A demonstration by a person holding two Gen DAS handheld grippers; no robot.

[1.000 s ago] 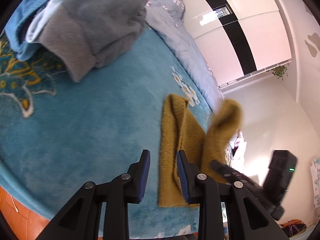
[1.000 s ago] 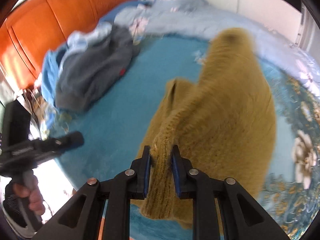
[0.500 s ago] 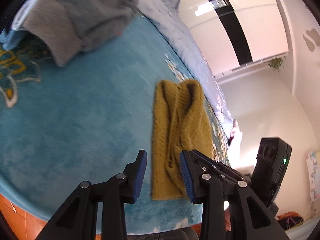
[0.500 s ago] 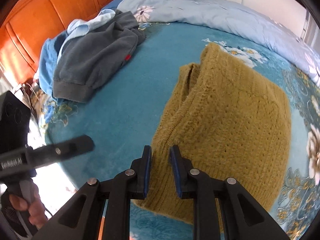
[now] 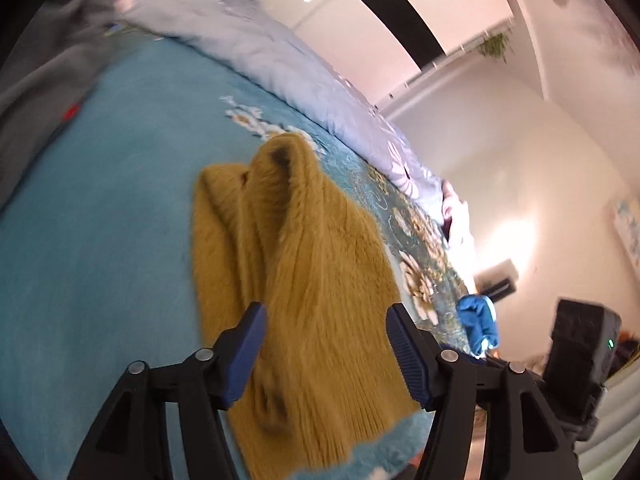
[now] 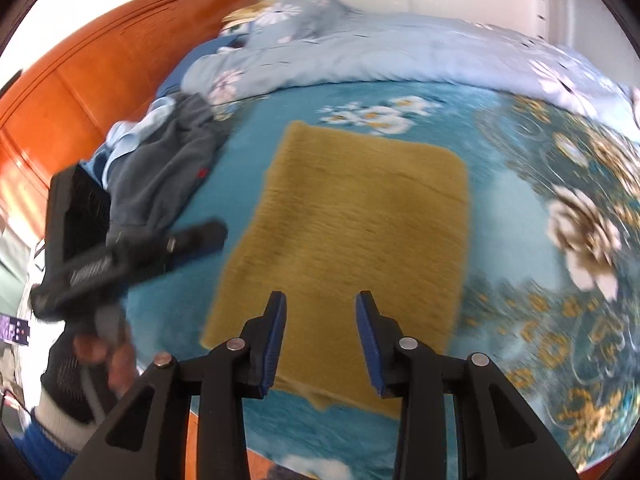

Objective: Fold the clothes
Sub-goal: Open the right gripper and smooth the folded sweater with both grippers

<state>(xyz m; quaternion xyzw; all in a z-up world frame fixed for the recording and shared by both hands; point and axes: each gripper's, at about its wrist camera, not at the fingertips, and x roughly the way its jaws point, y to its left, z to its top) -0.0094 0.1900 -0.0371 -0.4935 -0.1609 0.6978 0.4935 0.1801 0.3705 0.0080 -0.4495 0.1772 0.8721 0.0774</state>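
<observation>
Though both views are blurred, the mustard sweater (image 6: 344,236) appears to lie folded flat at the near edge of the bed (image 6: 540,208), long axis running away from that edge, directly ahead of both the right gripper (image 6: 320,336) and left gripper (image 5: 324,356), whose jaws are opening, pinching nothing.

Both fisheye views are bright with daylight and ringed by black, curved corners. Motion blur smears the folded mustard-yellow knitted sweater (image 5: 304,280) and the teal floral bedspread (image 6: 560,240). Glare whitens the pale wall (image 5: 516,236) in the left view. The orange wooden headboard (image 6: 100,72) bends near the rim.
</observation>
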